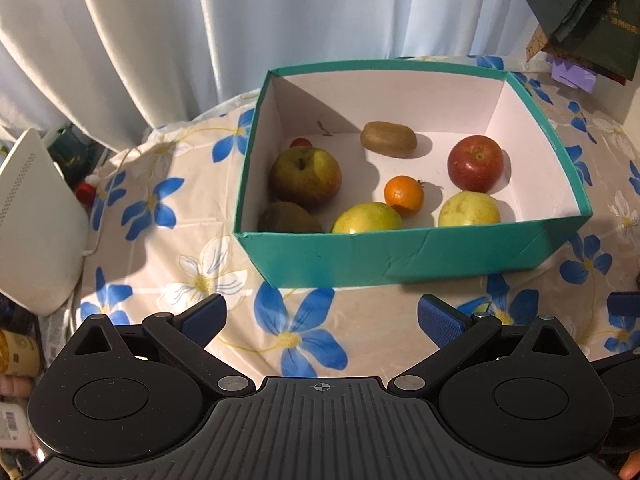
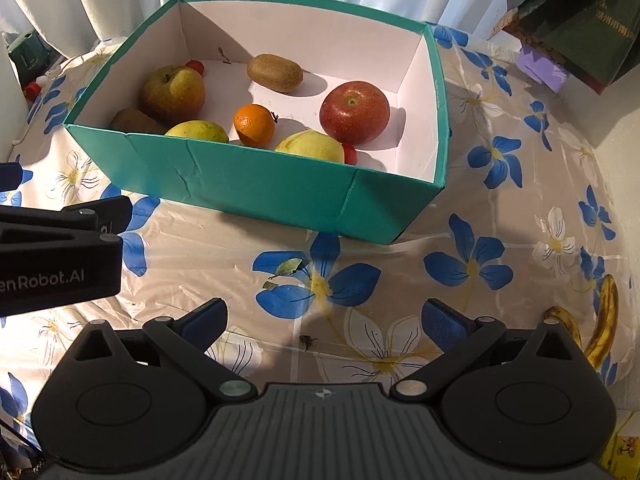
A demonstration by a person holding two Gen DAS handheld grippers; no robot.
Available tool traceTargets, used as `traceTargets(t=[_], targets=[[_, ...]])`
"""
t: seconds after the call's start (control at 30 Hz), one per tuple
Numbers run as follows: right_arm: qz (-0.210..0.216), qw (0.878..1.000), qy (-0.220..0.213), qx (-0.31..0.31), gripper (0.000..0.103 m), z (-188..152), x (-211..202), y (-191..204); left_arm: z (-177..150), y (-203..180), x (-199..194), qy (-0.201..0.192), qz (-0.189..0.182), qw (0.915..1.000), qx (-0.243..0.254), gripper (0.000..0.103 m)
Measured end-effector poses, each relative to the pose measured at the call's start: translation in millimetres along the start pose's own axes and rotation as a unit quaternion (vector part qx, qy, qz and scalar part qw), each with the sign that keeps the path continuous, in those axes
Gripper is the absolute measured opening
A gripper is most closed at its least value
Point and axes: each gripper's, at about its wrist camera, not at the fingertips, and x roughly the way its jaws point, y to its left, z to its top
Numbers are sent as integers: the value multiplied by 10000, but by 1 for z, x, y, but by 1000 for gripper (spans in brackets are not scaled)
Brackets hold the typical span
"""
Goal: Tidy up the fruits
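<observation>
While the teal box [image 2: 256,184] on the tabletop [image 2: 400,280] already holds most fruit, 1 banana [image 2: 600,328] lies outside at my right, long axis pointing toward the box, likely next. My right gripper [image 2: 324,320] and left gripper [image 1: 320,320] hover released, empty.

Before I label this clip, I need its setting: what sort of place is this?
Probably a lived-in home, not a lab. A floral tablecloth covers the table by curtains, a teal box holds fruit, bananas lie loose, and household clutter crowds the edges.
</observation>
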Motion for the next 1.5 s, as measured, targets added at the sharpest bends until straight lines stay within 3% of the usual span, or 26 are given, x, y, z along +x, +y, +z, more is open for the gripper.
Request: traceTargets(t=[0.4,0.57,0.77,1.07,1.5], targets=[[-333,9978,409,395,103,19,23,-20,7,-9,28,755,519,9958,-20,103],[-496,9972,421,371,103,27,27,-20,10,-10,33,856,662,9941,-30,103],[-512,9967,466,414,103,34,36,-21,14,-13,40,887,691,9937,8,103],[-590,9964,467,395,103,41,42,-23,20,-12,45,891,352,9954,-72,103],[-624,9963,456,365,103,44,45,-23,21,-13,48,934,363,9949,-77,103]])
